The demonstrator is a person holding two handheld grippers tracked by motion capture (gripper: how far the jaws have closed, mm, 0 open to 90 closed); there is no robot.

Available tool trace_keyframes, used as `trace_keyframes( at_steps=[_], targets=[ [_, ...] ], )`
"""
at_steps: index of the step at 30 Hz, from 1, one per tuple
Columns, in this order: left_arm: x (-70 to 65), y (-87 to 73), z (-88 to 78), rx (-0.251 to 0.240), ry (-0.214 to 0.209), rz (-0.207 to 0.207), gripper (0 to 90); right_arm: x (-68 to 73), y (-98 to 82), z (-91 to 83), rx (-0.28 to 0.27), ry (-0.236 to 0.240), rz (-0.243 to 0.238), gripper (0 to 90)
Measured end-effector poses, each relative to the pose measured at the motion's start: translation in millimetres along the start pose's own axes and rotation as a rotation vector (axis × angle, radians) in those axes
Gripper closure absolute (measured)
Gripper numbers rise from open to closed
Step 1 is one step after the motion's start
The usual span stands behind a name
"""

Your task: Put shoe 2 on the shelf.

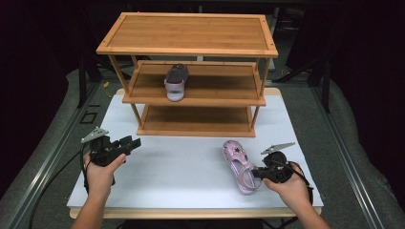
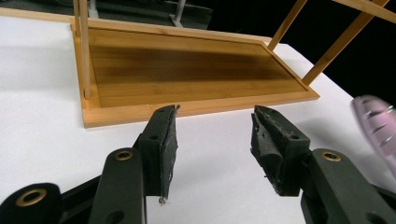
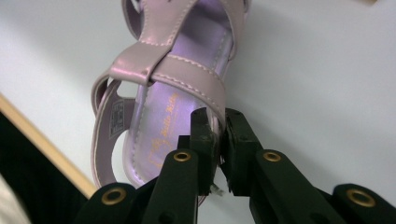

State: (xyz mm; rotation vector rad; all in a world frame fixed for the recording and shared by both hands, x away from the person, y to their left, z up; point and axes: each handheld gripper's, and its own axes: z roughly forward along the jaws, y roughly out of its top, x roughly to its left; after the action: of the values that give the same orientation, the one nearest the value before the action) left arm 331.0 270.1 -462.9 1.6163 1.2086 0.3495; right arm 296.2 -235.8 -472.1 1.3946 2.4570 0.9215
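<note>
Jaws of right gripper (image 3: pixel 219 154) tight on pink sandal (image 3: pixel 163 102) edge; left gripper (image 2: pixel 212 140) wide, empty.

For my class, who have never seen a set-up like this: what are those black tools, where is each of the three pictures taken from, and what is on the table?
A person sits at a white table and holds a hand-worked two-jaw gripper in each hand. The high view looks down from above; the other two come from cameras riding on each gripper. On the table stands a three-tier wooden shoe rack with one purple sandal on its middle shelf. The right gripper is shut on the side edge of the matching sandal on the table. The left gripper is open, holding nothing, facing the rack's bottom shelf.
</note>
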Motion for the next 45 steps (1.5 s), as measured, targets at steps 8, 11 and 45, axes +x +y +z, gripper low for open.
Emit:
trace_keyframes(
  at_steps=[8, 11, 45],
  targets=[
    [-1.6, -2.6, 2.2, -0.004, 0.001, 0.013, 53.2, 20.9, -12.7, -0.4, -0.347, -0.027, 0.109, 83.7],
    [-2.6, -2.4, 2.0, -0.014, 0.009, 0.031, 52.9, 30.9, -14.1, 1.7, -0.426, -0.051, 0.114, 83.8],
    [-17.0, 2.7, -3.5, 0.025, 0.033, 0.123, 74.3, 44.2, 55.3, -20.4, -0.597, -0.089, 0.124, 83.7]
  ],
)
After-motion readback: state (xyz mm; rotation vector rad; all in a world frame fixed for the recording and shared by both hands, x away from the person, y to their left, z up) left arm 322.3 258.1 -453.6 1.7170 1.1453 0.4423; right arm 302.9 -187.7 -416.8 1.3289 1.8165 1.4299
